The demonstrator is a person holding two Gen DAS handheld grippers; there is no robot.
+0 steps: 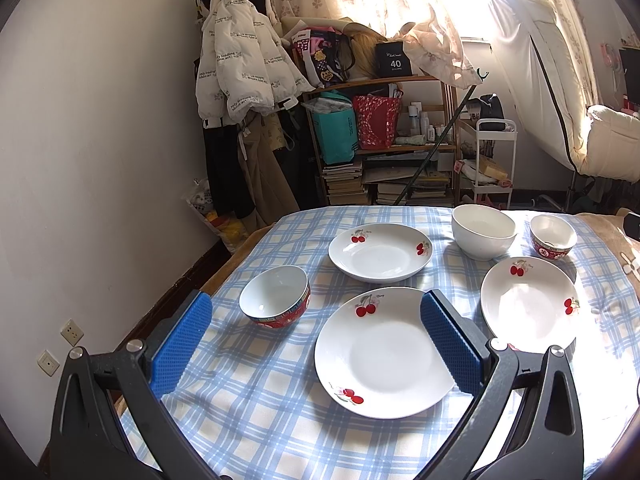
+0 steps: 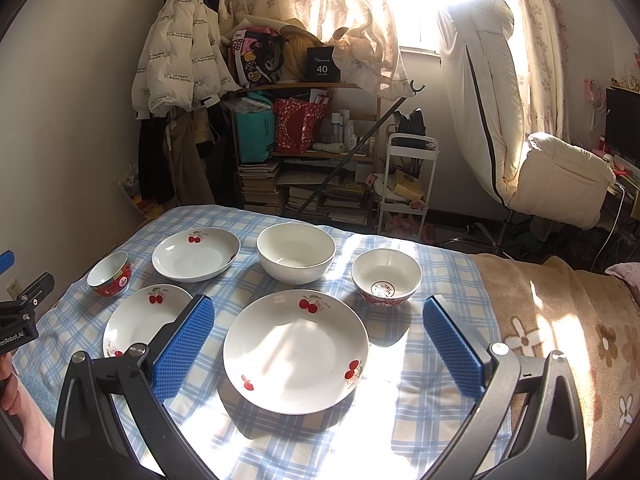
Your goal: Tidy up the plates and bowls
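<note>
Right tongs (image 2: pixel 318 344) wide, empty, hovering over cloth (image 2: pixel 440 272). Cherry plate (image 2: pixel 296 350) dead ahead at 12 o'clock between pads, round, no long axis. Left tongs (image 1: pixel 316 338) wide, empty; own plate (image 1: pixel 384 354) at 1 o'clock. Bowls behind.

Sunlit curtained window (image 2: pixel 420 0), cluttered shelf (image 2: pixel 304 140), perhaps bedroom

Near-left plate (image 2: pixel 140 320) partly hidden behind tongs finger (image 2: pixel 182 344); hand (image 2: pixel 10 396) seemingly cropped.
</note>
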